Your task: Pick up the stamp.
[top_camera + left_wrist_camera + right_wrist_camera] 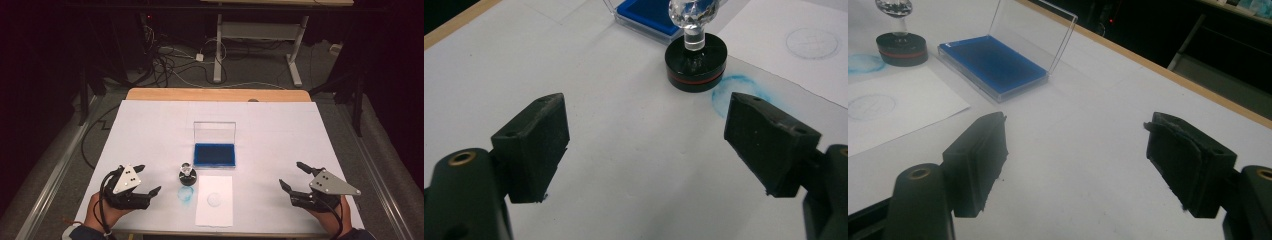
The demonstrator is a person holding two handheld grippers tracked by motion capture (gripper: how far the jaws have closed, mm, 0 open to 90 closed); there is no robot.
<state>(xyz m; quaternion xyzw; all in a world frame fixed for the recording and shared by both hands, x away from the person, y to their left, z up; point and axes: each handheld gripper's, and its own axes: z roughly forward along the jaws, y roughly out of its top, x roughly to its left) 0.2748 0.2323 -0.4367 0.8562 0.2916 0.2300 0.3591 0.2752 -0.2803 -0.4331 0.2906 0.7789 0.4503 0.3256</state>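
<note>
Both tongs idle, resting low at the near edge of the tabletop (150, 125), one per side.

Left tongs (150, 179): jaws wide apart, nothing between them. Near-left corner, pointing right and slightly far, toward the stamp.

Right tongs (292, 176): jaws wide apart, holding nothing. Near-right corner, pointing left and far.

Stamp (187, 174): black round base with a red band and a clear faceted knob on top. Stands upright on the tabletop, near-centre, just left of the paper sheet (215, 201) and just near-left of the ink pad. In the left gripper view the stamp (696, 60) sits beyond the jaw tips, right of the centre line, apart from both jaws. No contact. In the right gripper view the stamp (901, 46) is far off at the upper left, well apart from those tongs.

Blue smudge (186, 194): round ink mark on the tabletop, just near the stamp, by the sheet's left edge. In the left gripper view the smudge (744, 90) sits right beside the stamp base, just past the right-hand jaw tip.

Sheet: white, lies flat at near-centre and carries a faint round print (215, 199).

Ink pad (215, 154): blue pad in a clear case, lid standing open on the far side. Centre of the tabletop, just far of the sheet, between the two tongs but well farther out than either.
</note>
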